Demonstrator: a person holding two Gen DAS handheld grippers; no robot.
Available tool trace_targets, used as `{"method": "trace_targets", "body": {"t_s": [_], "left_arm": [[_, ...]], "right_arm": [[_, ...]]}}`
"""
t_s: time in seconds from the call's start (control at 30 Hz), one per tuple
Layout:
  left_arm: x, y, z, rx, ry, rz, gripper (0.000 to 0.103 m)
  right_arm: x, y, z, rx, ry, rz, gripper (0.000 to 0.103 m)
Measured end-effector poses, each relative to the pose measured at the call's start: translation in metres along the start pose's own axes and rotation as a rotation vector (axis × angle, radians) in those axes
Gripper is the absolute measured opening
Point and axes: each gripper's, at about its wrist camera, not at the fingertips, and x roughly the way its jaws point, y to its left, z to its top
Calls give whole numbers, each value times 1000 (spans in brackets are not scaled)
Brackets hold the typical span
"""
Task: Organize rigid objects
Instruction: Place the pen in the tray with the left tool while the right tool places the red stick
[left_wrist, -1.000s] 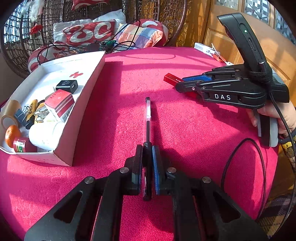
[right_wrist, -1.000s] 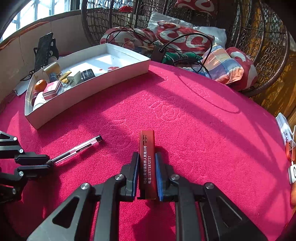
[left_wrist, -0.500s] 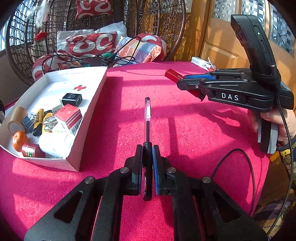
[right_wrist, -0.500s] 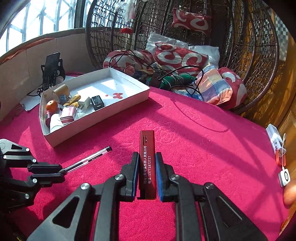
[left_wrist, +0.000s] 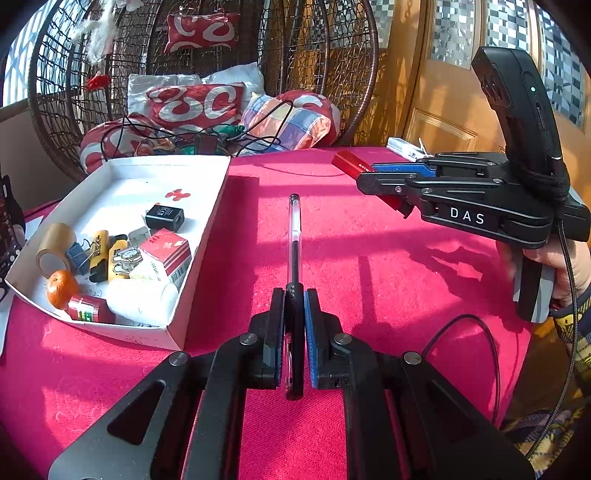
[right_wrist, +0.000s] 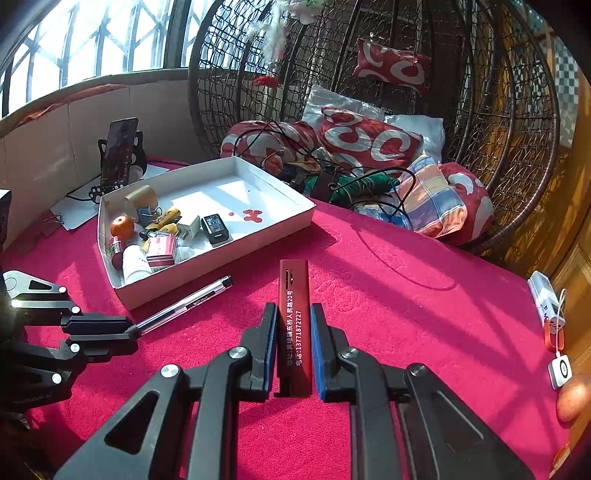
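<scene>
My left gripper (left_wrist: 294, 295) is shut on a clear pen (left_wrist: 294, 236) with a black cap, held above the pink tablecloth and pointing away from me. My right gripper (right_wrist: 293, 310) is shut on a flat red bar (right_wrist: 294, 295) printed with white text, also lifted off the cloth. In the left wrist view the right gripper (left_wrist: 364, 177) hangs at the upper right with the red bar (left_wrist: 349, 164) sticking out of it. In the right wrist view the left gripper (right_wrist: 127, 332) sits at the lower left with the pen (right_wrist: 184, 304). A white tray (left_wrist: 207, 236) (right_wrist: 221, 258) lies to the left.
The tray holds a tape roll (left_wrist: 55, 243), a small orange (left_wrist: 61, 288), a black charger (left_wrist: 165, 218), a red-white box (left_wrist: 166, 254) and other small items. A phone on a stand (right_wrist: 118, 151), a wicker chair with cushions (right_wrist: 369, 144) and white gadgets (right_wrist: 546, 302) border the round table.
Both grippers have risen off the cloth with the pen and the red bar in them. The views tilted up, so the tray and the chair sit lower in the frames.
</scene>
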Motion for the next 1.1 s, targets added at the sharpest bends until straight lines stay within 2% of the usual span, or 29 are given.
{"method": "trace_targets", "body": {"t_s": [0.27, 0.6, 0.83, 1.1], "left_arm": [[-17, 15, 10, -18, -57, 33, 9], [-53, 67, 24, -102, -162, 128, 9], [-60, 89, 27, -132, -182, 164, 9], [-49, 117, 45, -171, -176, 203, 9]], "right_arm": [[-7, 5, 10, -5, -30, 8, 15], [-10, 24, 36, -12, -85, 72, 15], [-4, 41, 50, -22, -96, 119, 15], [5, 54, 75, -14, -105, 170, 15]]}}
